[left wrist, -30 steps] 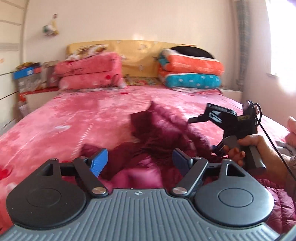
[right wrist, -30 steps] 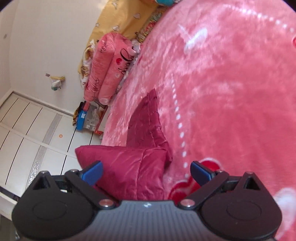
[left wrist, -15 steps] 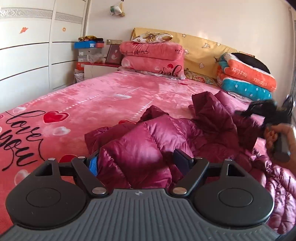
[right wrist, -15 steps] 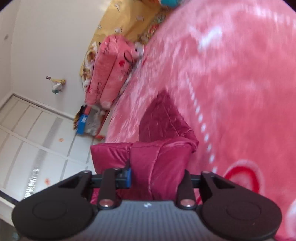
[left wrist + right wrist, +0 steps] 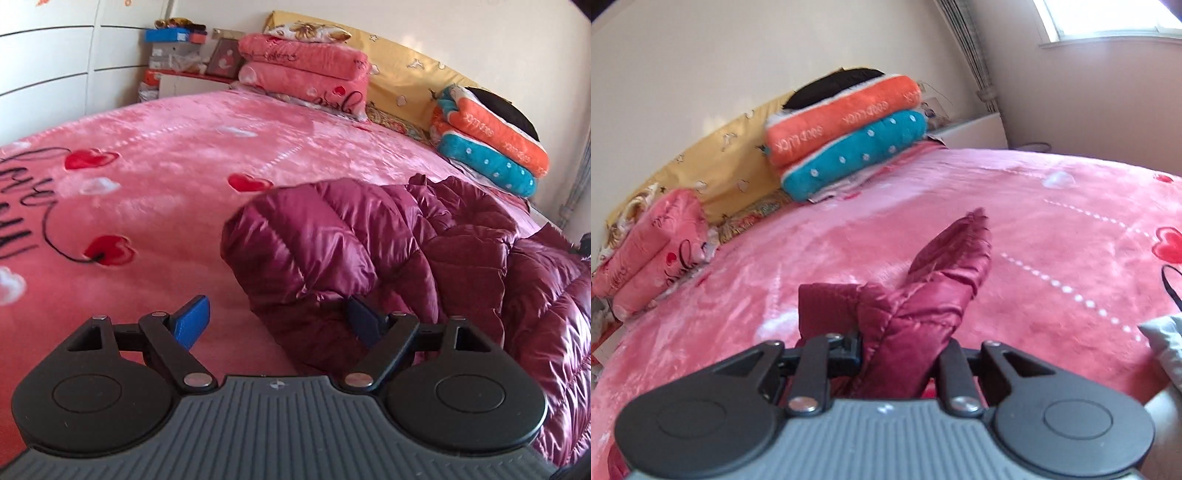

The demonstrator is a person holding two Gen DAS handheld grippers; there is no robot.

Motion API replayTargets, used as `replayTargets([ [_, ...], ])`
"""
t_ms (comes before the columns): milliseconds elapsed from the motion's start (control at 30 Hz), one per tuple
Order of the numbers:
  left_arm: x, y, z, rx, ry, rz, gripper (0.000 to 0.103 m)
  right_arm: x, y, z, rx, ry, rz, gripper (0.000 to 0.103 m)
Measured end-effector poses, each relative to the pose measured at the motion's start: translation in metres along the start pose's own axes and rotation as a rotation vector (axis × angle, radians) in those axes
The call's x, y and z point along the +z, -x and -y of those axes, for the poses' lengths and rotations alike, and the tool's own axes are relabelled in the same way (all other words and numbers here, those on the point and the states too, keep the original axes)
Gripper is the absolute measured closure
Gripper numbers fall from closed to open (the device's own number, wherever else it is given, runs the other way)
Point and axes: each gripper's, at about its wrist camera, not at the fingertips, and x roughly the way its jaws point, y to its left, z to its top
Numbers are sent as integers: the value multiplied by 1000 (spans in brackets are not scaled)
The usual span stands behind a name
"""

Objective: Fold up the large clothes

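A maroon puffer jacket (image 5: 369,236) lies crumpled on the right half of the pink bed. My left gripper (image 5: 277,319) is open and low over the bedspread. Its left pad is over bare blanket, and its right pad is tucked under the jacket's near fold. In the right wrist view my right gripper (image 5: 901,350) clamps a thick fold of the jacket (image 5: 923,306), which sticks up ahead of it. Its jaws are opening slightly with the fabric still pressed between the pads.
A pink heart-print blanket (image 5: 166,192) covers the bed. Pink pillows (image 5: 303,70) and folded orange and teal blankets (image 5: 491,147) lie against the yellow headboard. A white wardrobe (image 5: 44,74) and cluttered nightstand (image 5: 177,48) stand at the left. Grey cloth (image 5: 1163,343) shows at the right edge.
The right gripper went from wide open to shut on a jacket fold and swung round toward the headboard. The left gripper turned and dipped; its left pad now clears the jacket.
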Motion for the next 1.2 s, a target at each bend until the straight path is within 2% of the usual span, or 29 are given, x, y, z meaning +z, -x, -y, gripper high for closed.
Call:
replayTargets([
  [67,2,-2,1,-29,-8,-3,3,-9,5,18,34,-85,-28,69],
  [167,8,-4,-2,-82,11,-11,3,-17,22,33,68,-137,-58,49],
  [200,7,-4,-1,-105,17,-24,3,-18,31,35,87,-131,-63,46],
  [233,3,-4,-1,-117,25,-37,3,-19,43,33,110,-118,-68,44],
  [367,1,-12,4,-158,29,-65,3,-28,91,34,188,-24,-96,26],
  [467,3,-22,9,-164,8,-77,4,-38,119,41,209,100,-148,20],
  [567,9,-32,13,-165,-2,-86,24,-51,137,48,220,225,-206,19],
  [633,18,-40,21,-135,-38,-70,37,-62,149,46,248,326,-226,19],
  [700,31,-50,30,-85,-106,-44,54,-72,161,39,241,429,-207,18],
  [800,60,-66,36,-12,-145,-30,62,-81,168,34,265,515,-203,13],
  [900,89,-81,39,58,-166,-34,62,-90,161,28,248,598,-224,10],
  [967,98,-85,40,56,-196,-53,62,-95,148,28,253,616,-263,9],
  [1067,95,-72,43,56,-238,-74,57,-105,132,32,237,641,-308,9],
  [1133,90,-58,41,29,-239,-84,46,-111,125,35,246,631,-336,4],
  [1200,82,-39,36,-11,-233,-89,29,-117,124,38,266,621,-362,2],
])
